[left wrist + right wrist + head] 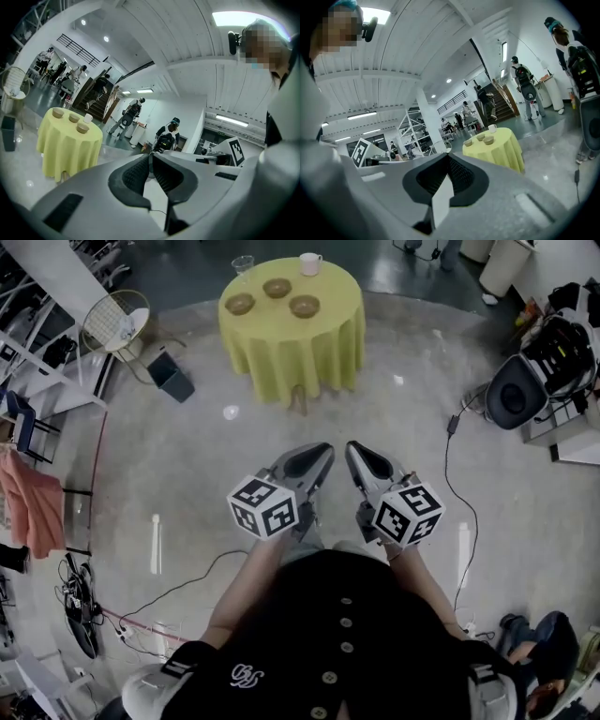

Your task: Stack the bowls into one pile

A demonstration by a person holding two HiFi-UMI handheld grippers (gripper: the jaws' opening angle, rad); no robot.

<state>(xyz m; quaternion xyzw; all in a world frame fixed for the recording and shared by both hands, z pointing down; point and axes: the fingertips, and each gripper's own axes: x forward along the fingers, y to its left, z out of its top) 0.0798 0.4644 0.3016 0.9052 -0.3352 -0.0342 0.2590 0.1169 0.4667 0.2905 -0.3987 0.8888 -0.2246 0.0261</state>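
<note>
Three brown bowls [240,304] [277,287] [304,306] stand apart, each on its own, on a round table with a yellow cloth [291,352] far ahead of me. In the left gripper view the bowls [74,118] are small at the left. They show right of centre in the right gripper view, where one bowl [488,140] sits nearest. My left gripper [325,452] [151,157] and right gripper [353,450] [447,158] are held close to my body, side by side and well short of the table. Both are shut with nothing between their jaws.
A white mug [310,263] and a clear glass [243,265] share the table's far side. A wire chair [116,321] and a dark box [170,376] stand left of the table. Cables [448,465] and equipment [553,362] lie to the right. People [167,136] stand in the background.
</note>
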